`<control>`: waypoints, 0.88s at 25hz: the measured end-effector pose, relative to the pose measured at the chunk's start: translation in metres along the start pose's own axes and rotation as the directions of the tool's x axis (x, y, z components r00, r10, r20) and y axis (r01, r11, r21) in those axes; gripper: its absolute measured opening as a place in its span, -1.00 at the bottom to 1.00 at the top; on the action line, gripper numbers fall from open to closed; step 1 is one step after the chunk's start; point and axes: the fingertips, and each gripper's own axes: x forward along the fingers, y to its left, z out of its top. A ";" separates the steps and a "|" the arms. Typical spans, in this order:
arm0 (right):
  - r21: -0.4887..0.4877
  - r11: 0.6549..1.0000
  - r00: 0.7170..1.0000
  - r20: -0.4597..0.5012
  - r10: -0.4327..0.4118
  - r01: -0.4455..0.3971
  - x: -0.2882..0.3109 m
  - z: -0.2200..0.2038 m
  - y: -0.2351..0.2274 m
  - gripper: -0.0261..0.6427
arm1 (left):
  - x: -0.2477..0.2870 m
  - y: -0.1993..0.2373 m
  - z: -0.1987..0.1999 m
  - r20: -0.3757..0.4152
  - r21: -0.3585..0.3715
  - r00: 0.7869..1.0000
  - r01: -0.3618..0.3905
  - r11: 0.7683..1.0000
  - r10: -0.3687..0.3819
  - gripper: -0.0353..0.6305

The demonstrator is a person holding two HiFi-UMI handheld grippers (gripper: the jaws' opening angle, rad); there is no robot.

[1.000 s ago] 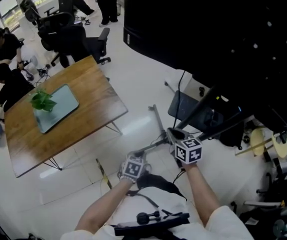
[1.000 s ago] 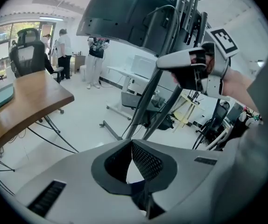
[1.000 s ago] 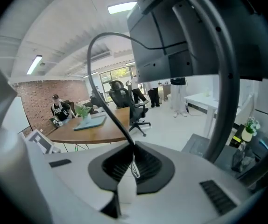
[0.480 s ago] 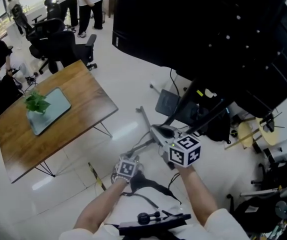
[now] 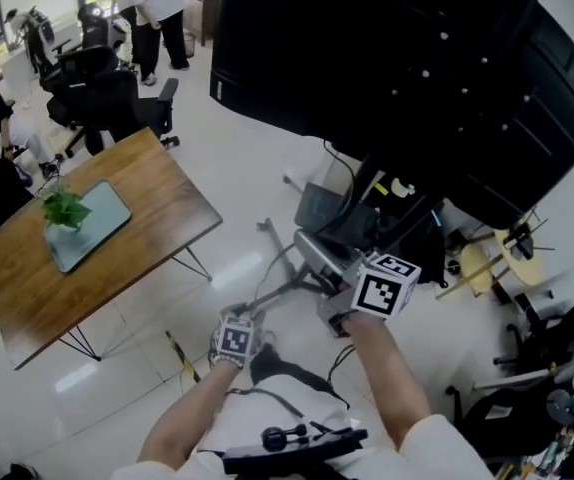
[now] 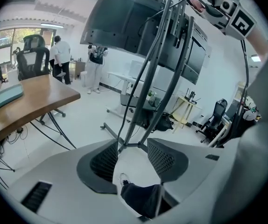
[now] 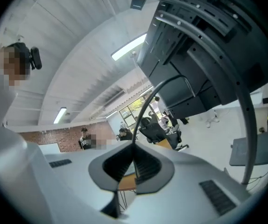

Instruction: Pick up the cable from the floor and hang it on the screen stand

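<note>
A thin dark cable [image 7: 145, 101] rises from my right gripper [image 7: 135, 160], whose jaws are shut on it, and arcs up toward the black screen [image 5: 387, 58]. This gripper [image 5: 312, 248] is held up near the dark struts of the screen stand [image 5: 397, 223]. Lower and to the left, my left gripper [image 5: 252, 316] points at the stand. Its jaws are opening. The cable [image 6: 124, 118] runs up between the left gripper's [image 6: 131, 146] pads without being pressed by them, to the right gripper [image 6: 208, 6] overhead. The stand's struts [image 6: 166, 55] rise just behind the cable.
A wooden table [image 5: 157, 203] with a potted plant [image 5: 62, 210] on a tray stands at the left. Behind it are office chairs [image 5: 107, 93] and standing people [image 5: 157, 8]. The stand's legs [image 5: 272, 238] spread over the white floor. Chairs and clutter [image 5: 527, 328] crowd the right.
My left gripper's jaws have gone from shut on the cable to wide apart. The right gripper has lifted the cable higher, toward the stand.
</note>
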 end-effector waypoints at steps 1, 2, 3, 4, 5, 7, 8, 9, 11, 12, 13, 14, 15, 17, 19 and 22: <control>-0.013 1.000 1.000 0.010 0.000 0.000 -0.004 0.009 0.004 -0.86 | -0.001 -0.002 -0.001 0.006 0.001 1.000 0.006 1.000 -0.006 -0.29; -0.023 1.000 1.000 0.024 0.001 0.000 -0.008 0.018 0.007 -0.86 | -0.002 -0.003 -0.004 0.006 0.000 1.000 0.012 1.000 -0.012 -0.29; -0.022 1.000 0.999 0.046 0.007 -0.006 -0.013 0.028 0.011 -0.86 | -0.002 -0.003 -0.007 0.002 -0.001 1.000 0.014 1.000 -0.014 -0.29; -0.012 1.000 0.997 0.070 0.020 -0.019 -0.016 0.037 0.015 -0.86 | -0.003 -0.002 -0.012 -0.003 -0.002 1.000 0.014 1.000 -0.014 -0.29; 0.001 0.999 0.995 0.094 0.038 -0.038 -0.019 0.045 0.020 -0.85 | -0.004 -0.001 -0.017 -0.007 -0.005 1.000 0.015 1.000 -0.015 -0.29; 0.025 0.996 0.988 0.133 0.078 -0.082 -0.021 0.060 0.033 -0.85 | -0.006 0.000 -0.026 -0.014 -0.009 1.000 0.013 1.000 -0.014 -0.29; 0.035 0.994 0.984 0.146 0.098 -0.104 -0.023 0.067 0.039 -0.85 | -0.007 0.001 -0.029 -0.017 -0.005 1.000 0.009 1.000 -0.009 -0.29; 0.040 0.991 0.980 0.158 0.119 -0.127 -0.024 0.074 0.046 -0.85 | -0.008 0.002 -0.032 -0.020 0.001 1.000 0.003 1.000 -0.003 -0.29; 0.044 0.984 0.971 0.176 0.161 -0.171 -0.026 0.087 0.060 -0.85 | -0.008 0.003 -0.036 -0.026 0.018 1.000 -0.010 1.000 0.011 -0.29; 0.045 0.980 0.966 0.185 0.180 -0.191 -0.028 0.094 0.066 -0.85 | -0.007 0.003 -0.037 -0.030 0.025 0.999 -0.014 1.000 0.015 -0.29; 0.046 0.976 0.961 0.195 0.198 -0.211 -0.030 0.101 0.072 -0.85 | -0.005 0.003 -0.038 -0.035 0.030 0.999 -0.017 0.999 0.019 -0.29; 0.046 0.972 0.955 0.204 0.216 -0.229 -0.032 0.107 0.077 -0.85 | -0.003 0.002 -0.039 -0.040 0.034 0.999 -0.018 0.999 0.020 -0.29; 0.045 0.968 0.949 0.213 0.232 -0.247 -0.034 0.113 0.083 -0.85 | -0.001 0.001 -0.041 -0.046 0.035 0.999 -0.018 0.999 0.020 -0.29; 0.048 0.959 0.937 0.230 0.262 -0.279 -0.037 0.124 0.091 -0.85 | 0.004 0.004 -0.044 -0.059 0.034 0.998 -0.029 0.999 0.031 -0.29; 0.069 0.946 0.924 0.249 0.292 -0.317 -0.039 0.133 0.096 -0.85 | 0.008 0.008 -0.046 -0.070 0.017 0.996 -0.046 0.999 0.047 -0.29; 0.111 0.922 0.903 0.275 0.331 -0.372 -0.040 0.146 0.100 -0.85 | 0.016 0.014 -0.035 -0.055 0.008 0.997 -0.060 0.998 0.060 -0.29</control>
